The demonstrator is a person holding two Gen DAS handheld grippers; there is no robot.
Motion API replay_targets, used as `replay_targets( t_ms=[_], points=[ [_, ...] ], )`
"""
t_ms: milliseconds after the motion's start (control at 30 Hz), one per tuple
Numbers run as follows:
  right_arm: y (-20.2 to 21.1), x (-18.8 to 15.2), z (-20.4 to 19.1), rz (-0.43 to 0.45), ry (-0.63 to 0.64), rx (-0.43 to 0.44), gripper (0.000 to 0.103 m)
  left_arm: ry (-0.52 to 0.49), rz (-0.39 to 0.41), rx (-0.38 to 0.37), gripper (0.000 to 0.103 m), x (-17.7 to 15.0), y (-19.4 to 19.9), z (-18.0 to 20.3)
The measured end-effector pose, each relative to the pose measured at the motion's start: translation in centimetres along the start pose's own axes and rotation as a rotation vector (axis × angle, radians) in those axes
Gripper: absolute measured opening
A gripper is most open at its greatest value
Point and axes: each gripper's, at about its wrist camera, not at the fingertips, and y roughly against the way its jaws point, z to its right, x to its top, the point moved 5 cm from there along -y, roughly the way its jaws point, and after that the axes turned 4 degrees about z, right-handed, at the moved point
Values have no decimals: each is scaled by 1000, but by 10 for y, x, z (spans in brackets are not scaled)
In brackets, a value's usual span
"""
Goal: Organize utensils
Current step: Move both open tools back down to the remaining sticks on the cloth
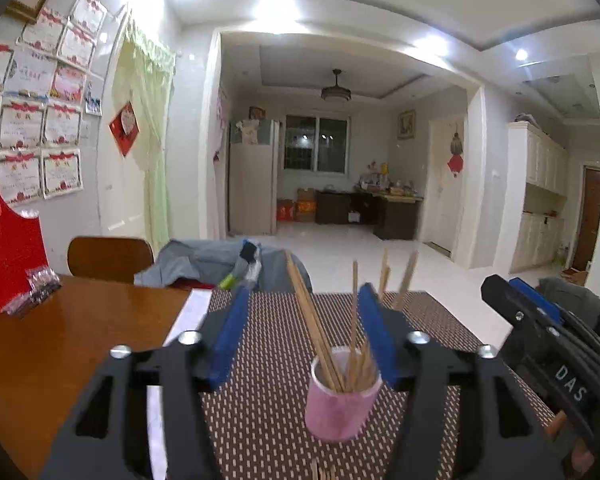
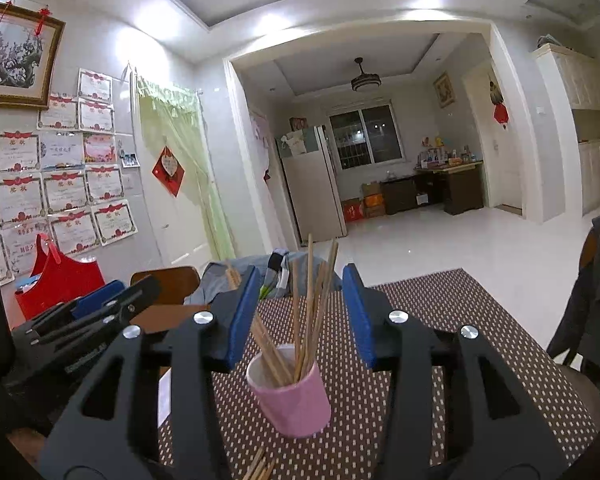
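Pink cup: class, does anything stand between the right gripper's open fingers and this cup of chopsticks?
Nothing visible does. The pink cup stands on the dotted mat just ahead of the right gripper; only its own chopsticks rise between the fingers.

**Bright tiled room at night**

Framed certificates [image 2: 66, 176] cover the white left wall beside a pale green curtain [image 2: 180, 168]. Glossy white floor tiles [image 2: 440, 240] run to a silver refrigerator [image 2: 312, 184] and dark barred window [image 2: 366, 136]; recessed ceiling lights glare.
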Motion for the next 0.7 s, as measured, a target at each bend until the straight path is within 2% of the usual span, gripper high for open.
replay_targets(
  t_ms=[133,300,433,700],
  points=[
    [18,-12,-1,-47,5,-13,47,-6,-40,0,58,-8,20,-5],
    [35,-35,-6,-123,19,-18,50,-21,-145,-11,58,-30,37,-10],
    [43,-56,-8,-192,25,-19,52,-35,-279,-20,58,-57,41,-16],
    [48,-108,-8,-379,8,-9,54,-6,-671,-24,58,-140,32,-25]
  ],
)
